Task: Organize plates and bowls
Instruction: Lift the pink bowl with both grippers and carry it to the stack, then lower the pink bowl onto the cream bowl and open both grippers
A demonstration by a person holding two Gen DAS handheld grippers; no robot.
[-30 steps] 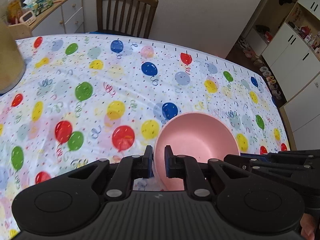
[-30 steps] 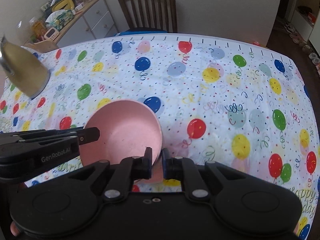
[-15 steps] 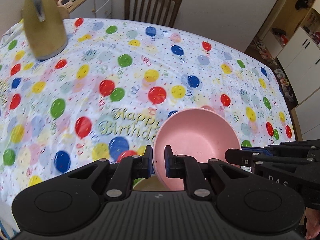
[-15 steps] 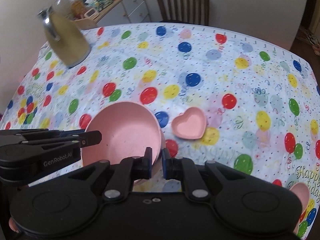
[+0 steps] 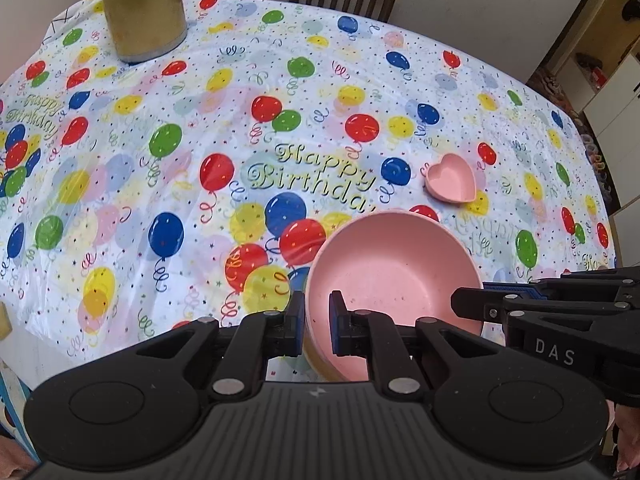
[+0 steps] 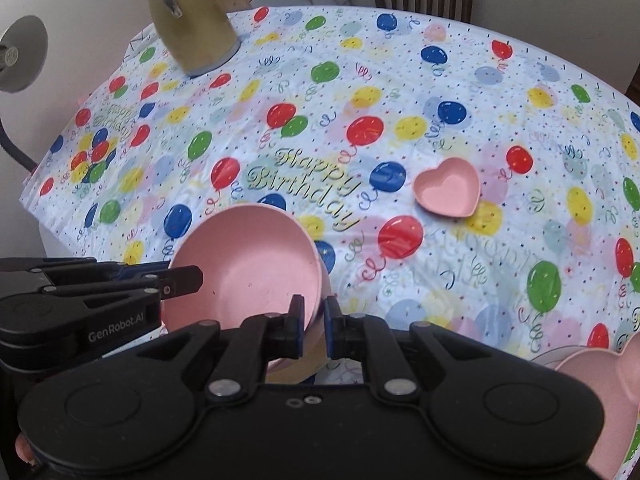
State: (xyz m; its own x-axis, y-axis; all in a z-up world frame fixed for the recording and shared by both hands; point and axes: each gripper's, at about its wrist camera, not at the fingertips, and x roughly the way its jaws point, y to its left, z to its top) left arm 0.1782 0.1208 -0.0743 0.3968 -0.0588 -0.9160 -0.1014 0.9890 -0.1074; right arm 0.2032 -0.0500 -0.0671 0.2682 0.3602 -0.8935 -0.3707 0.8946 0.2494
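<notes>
Pink bowl (image 5: pixel 394 270) hangs between both my claws, carried over the table (image 5: pixel 160 208): left claw (image 5: pixel 313 322) clamps its near rim, right claw (image 6: pixel 311 325) clamps the opposite rim. Next, I judge, it needs lowering level onto the plates just beneath before I let go.

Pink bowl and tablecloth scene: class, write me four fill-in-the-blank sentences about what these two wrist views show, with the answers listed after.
1. Both grippers, left gripper and right gripper, clamp the rim of the round bowl, whose colour is ____.
2. The small dish resting on the tablecloth is shaped like a ____.
3. The tablecloth's gold lettering reads "Happy ____".
4. The tablecloth is printed with coloured ____.

Answers: pink; heart; Birthday; balloons
</notes>
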